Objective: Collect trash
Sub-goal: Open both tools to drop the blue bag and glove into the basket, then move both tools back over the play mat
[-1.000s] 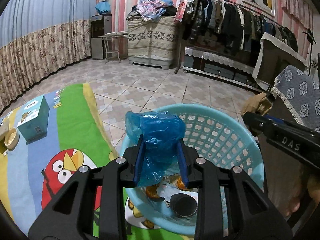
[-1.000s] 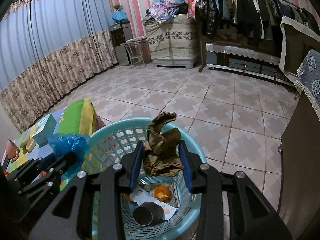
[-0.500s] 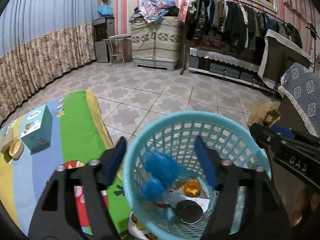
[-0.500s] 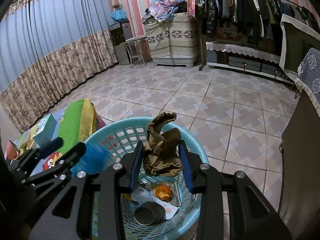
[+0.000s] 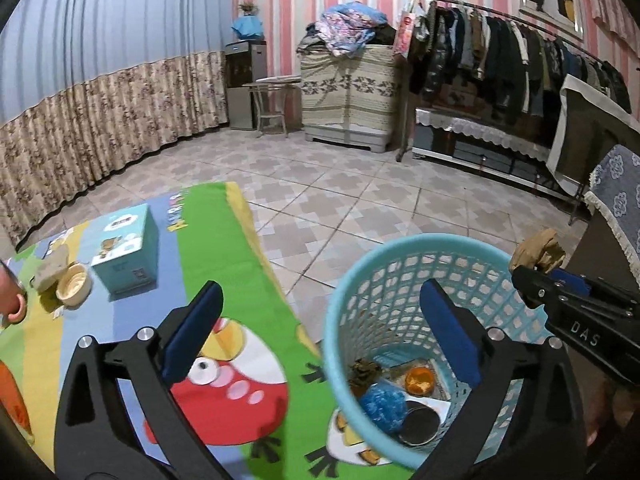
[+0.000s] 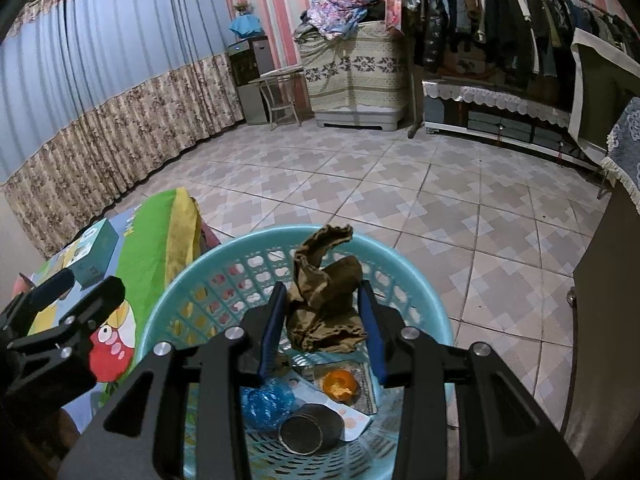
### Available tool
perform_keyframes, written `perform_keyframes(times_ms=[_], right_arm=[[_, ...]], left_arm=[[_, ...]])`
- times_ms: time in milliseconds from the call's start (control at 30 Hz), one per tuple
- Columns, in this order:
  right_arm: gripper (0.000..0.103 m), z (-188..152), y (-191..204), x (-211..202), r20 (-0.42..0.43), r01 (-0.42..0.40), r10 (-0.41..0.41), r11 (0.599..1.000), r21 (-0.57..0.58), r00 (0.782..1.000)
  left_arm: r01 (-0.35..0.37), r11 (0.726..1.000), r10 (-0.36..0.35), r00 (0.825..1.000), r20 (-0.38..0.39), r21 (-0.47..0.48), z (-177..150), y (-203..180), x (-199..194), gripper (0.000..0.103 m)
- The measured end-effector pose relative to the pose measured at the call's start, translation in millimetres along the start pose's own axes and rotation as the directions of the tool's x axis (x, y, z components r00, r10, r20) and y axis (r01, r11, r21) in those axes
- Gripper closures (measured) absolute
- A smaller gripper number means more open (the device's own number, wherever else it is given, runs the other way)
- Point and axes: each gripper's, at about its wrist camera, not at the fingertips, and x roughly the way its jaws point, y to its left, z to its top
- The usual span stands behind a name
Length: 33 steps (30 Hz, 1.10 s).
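Above the turquoise lattice basket (image 6: 424, 296), held over its open mouth: a crumpled brown paper wad (image 6: 324, 300), pinched low down between the blue pads of the right gripper (image 6: 322, 334), jaws part-closed and pressing on both flanks, a twisted tail standing clear above the fingertips. Seen from the left wrist view as a tan lump (image 5: 538, 250) over the basket's far rim (image 5: 420, 242), at the tip of the black tool marked DAS. At the basket's near-left rim: the left gripper (image 5: 320, 332), jaws just opened wide and gripping nothing, one pad over the cartoon-bird mat (image 5: 224, 248), the other over the basket mouth. At the bottom of the basket: a balled blue plastic bag (image 5: 382, 404), an orange peel cup (image 5: 419, 378), a dark round lid (image 5: 420, 422), a white sheet (image 6: 340, 404). Well left of the basket, on the mat: a teal carton (image 5: 124, 256) and a small pale bowl (image 5: 73, 290), apparently not yet collected. Judged by looks: very light, soft and springy paper, dry enough not to slip, nothing to break, apt to unfold a little or cling to a pad once released. Best hold across the dense middle of the crumple, as now, not by the loose tail, likely to tear or slide free. Likely enough for the drop: a plain widening of the jaws, straight over the opening.
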Motion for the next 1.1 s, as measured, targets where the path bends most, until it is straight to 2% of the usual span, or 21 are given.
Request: perform_keyframes(times_ms=[133,200,333,400,633,900,1100], right_arm=[[0.058,0,12,-1,0.015,-0.011,0.012,1.000,-0.023,1.000],[0.039,-1,16,-1,0.019,-0.009,0.010,0.999,-0.031,1.000],[0.027,-2,21,1,0.014,0.005,-0.004,0.999,-0.041,1.000],[0.016,-2,21,2,0.012,0.009,-0.008,0.999,-0.038,1.000],[0.009,-4,35,3,0.015,0.050,-0.049,0.996,-0.080,0.999],[0.009,-5,64,-4,0.029,0.024,-0.021,0.993,-0.112,0.999],[0.009,-12,107,-11,0.040,-0.007,0.014,0.987,-0.162,0.999]], left_arm=[[-0.009,1.000,0.009,1.000,-0.002,-0.024,-1,13,-6,0.006],[-0.017,0.999,0.017,1.000,0.003,-0.027,-2,17,-10,0.006],[-0.032,0.999,0.032,0.999,0.013,-0.036,-3,28,-19,0.006],[-0.039,0.998,0.040,0.999,0.014,-0.041,-4,31,-22,0.006],[-0.071,0.995,0.072,0.997,0.012,-0.066,-15,56,-35,0.006],[-0.123,0.987,0.125,0.992,0.009,-0.100,-30,94,-57,0.006],[-0.190,0.970,0.192,0.981,-0.002,-0.150,-45,144,-77,0.006]])
